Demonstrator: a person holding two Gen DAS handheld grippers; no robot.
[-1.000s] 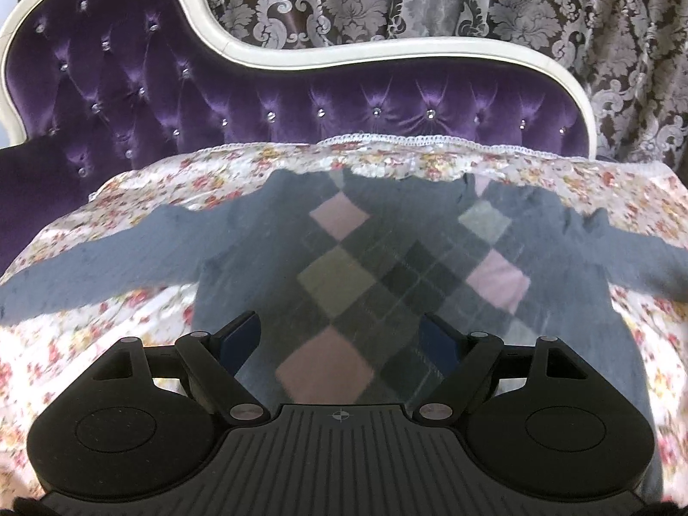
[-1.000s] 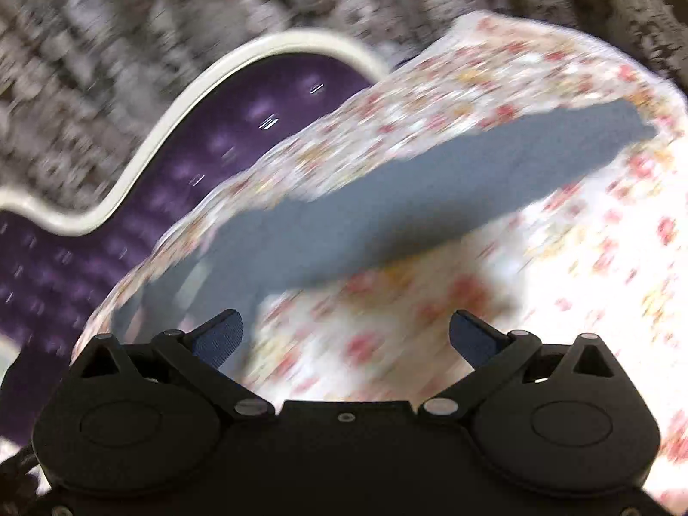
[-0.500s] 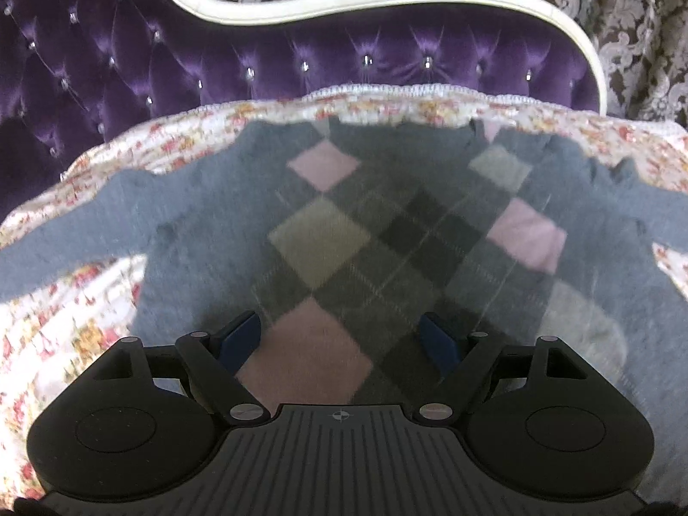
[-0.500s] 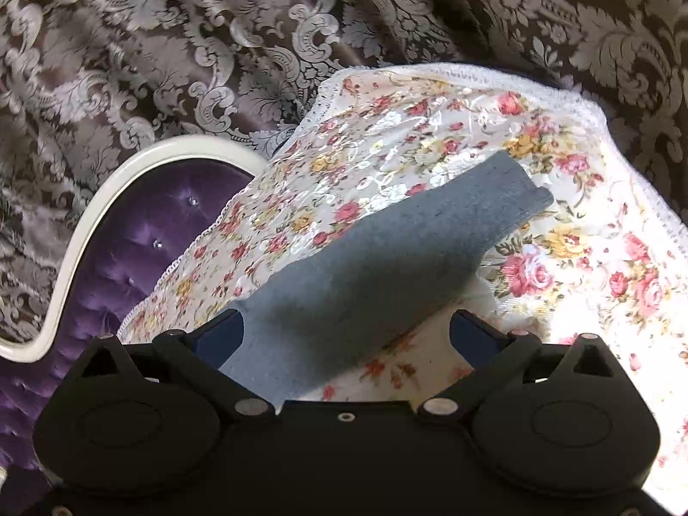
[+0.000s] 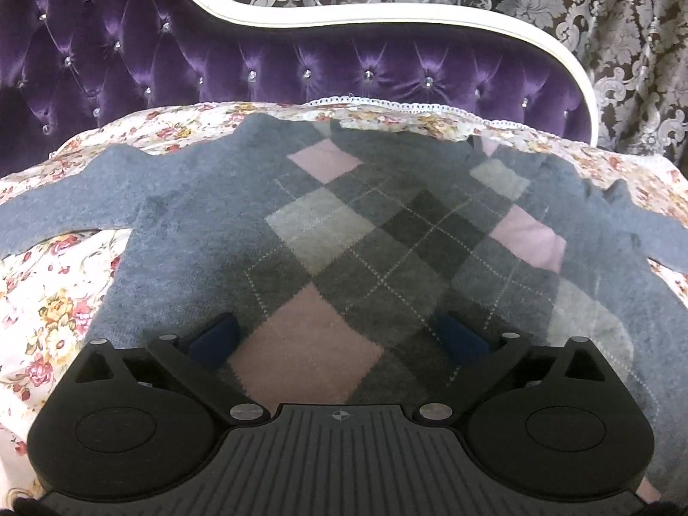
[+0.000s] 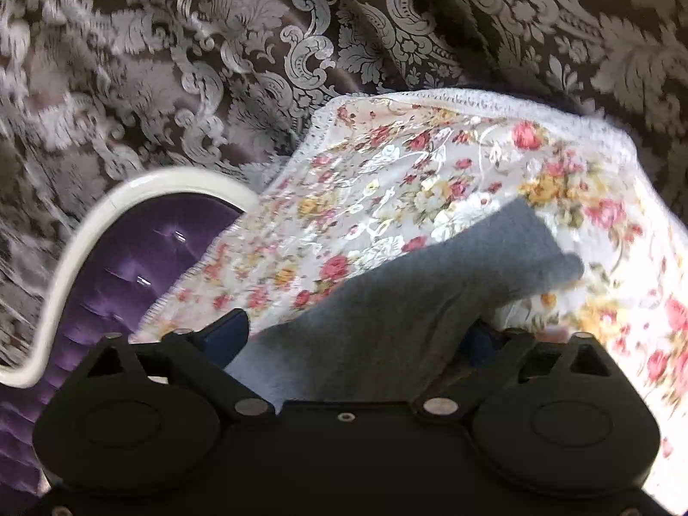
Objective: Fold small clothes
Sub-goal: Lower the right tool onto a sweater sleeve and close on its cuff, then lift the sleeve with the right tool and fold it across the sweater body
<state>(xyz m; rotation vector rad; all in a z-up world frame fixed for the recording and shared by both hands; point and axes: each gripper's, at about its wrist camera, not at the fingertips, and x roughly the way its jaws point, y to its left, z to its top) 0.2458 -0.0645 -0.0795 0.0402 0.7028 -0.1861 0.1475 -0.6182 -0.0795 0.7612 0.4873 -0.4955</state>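
Through the left wrist camera we see our left gripper with its two fingers spread wide and nothing between them. Straight ahead of it, the grey sweater with its argyle front lies flat on the flowered cloth. A pink diamond of the pattern sits right in the gap of the fingers. To the left of the gripper, the left sleeve reaches out over the cloth; to the right, the other sleeve runs out of view. Far ahead stands the purple tufted sofa back with a white frame, and behind it a patterned curtain.

Through the right wrist camera we see our right gripper, also spread apart. The grey sleeve of the sweater lies between the fingers, with its cuff further ahead and to the right. The fingers stand on either side of it without pinching it. The right pad is mostly hidden behind the fabric.
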